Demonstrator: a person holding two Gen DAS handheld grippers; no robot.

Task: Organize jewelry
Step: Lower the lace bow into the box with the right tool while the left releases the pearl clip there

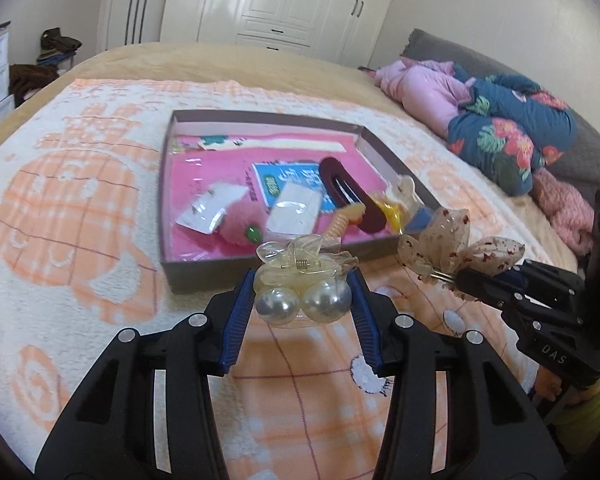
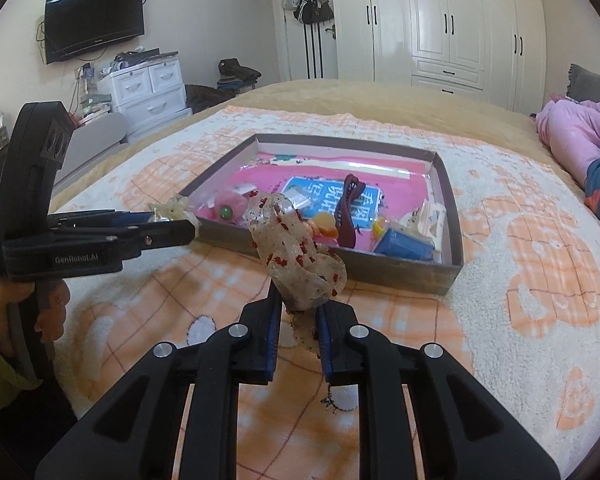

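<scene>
A shallow brown box (image 1: 204,270) with a pink lining lies on the bed and holds several hair accessories, among them a dark red claw clip (image 1: 346,194). My left gripper (image 1: 302,280) is shut on a clear hair clip with two pearl balls (image 1: 300,276), held just in front of the box's near wall. My right gripper (image 2: 298,304) is shut on a sheer bow clip with red specks (image 2: 296,248), also just short of the box (image 2: 404,276). The bow (image 1: 456,246) shows in the left wrist view, right of the pearl clip.
The box rests on an orange and white fleece blanket (image 1: 68,216) over the bed. Folded quilts, pink (image 1: 424,92) and blue floral (image 1: 508,132), lie at the right. White wardrobes (image 2: 452,20) stand behind, white drawers (image 2: 148,88) and a TV (image 2: 94,20) at the left.
</scene>
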